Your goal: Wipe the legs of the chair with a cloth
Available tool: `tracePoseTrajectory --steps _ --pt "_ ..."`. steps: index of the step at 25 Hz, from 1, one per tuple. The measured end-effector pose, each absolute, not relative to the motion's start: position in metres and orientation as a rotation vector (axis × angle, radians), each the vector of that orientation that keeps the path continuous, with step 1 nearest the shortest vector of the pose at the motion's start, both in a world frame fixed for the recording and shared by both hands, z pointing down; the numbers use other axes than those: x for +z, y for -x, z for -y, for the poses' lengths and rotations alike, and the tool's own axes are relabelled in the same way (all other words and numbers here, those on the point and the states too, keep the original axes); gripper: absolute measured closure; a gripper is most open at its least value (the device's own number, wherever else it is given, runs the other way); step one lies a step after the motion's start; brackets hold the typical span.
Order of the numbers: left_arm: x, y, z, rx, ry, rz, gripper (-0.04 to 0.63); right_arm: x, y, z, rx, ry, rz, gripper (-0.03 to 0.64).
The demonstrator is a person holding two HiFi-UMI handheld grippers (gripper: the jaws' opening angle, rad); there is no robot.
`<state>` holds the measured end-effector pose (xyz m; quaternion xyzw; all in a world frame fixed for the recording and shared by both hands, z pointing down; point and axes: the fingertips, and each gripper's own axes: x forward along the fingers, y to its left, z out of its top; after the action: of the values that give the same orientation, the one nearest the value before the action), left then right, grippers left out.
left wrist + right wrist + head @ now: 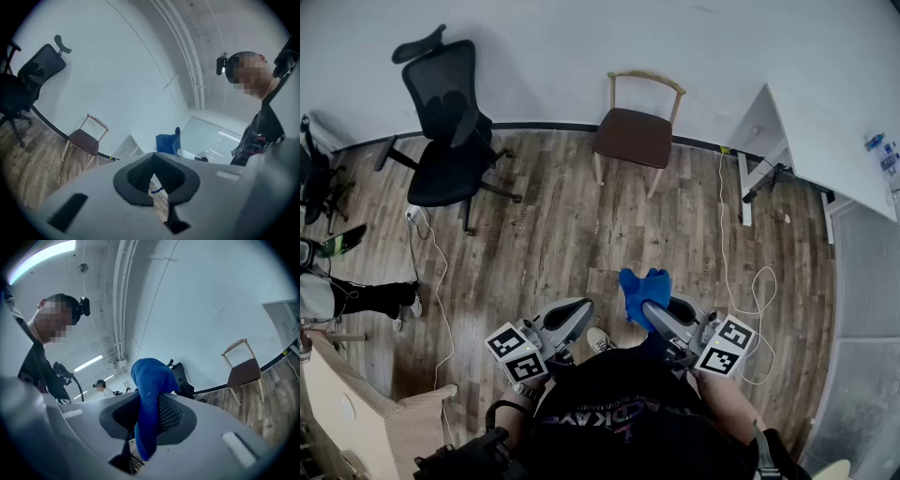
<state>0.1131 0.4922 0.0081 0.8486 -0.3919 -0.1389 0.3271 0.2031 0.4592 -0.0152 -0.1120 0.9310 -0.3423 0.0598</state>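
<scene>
1. The chair (634, 137), wooden-framed with a brown seat, stands on the floor (553, 244) by the far wall, well apart from both grippers.
2. The blue cloth (643, 291) is clamped in the claw of the right gripper (651, 309), and its loose end bunches out past the tips.
3. The claw of the left gripper (579, 311) is closed together with nothing in it.
4. Progress, as I judge it: the cloth is in hand, but the approach and the wiping of every leg are left.
5. No container shows; a black office chair (445, 122) stands further left.
</scene>
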Motion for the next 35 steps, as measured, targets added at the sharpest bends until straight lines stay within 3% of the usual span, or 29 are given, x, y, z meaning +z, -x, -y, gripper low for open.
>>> tracePoseTrajectory --steps 35 --pt "0.024 -0.072 -0.484 -0.417 -2.158 1.082 0.597 -0.021 -0.171 -0.427 -1.032 0.269 -2.805 0.528"
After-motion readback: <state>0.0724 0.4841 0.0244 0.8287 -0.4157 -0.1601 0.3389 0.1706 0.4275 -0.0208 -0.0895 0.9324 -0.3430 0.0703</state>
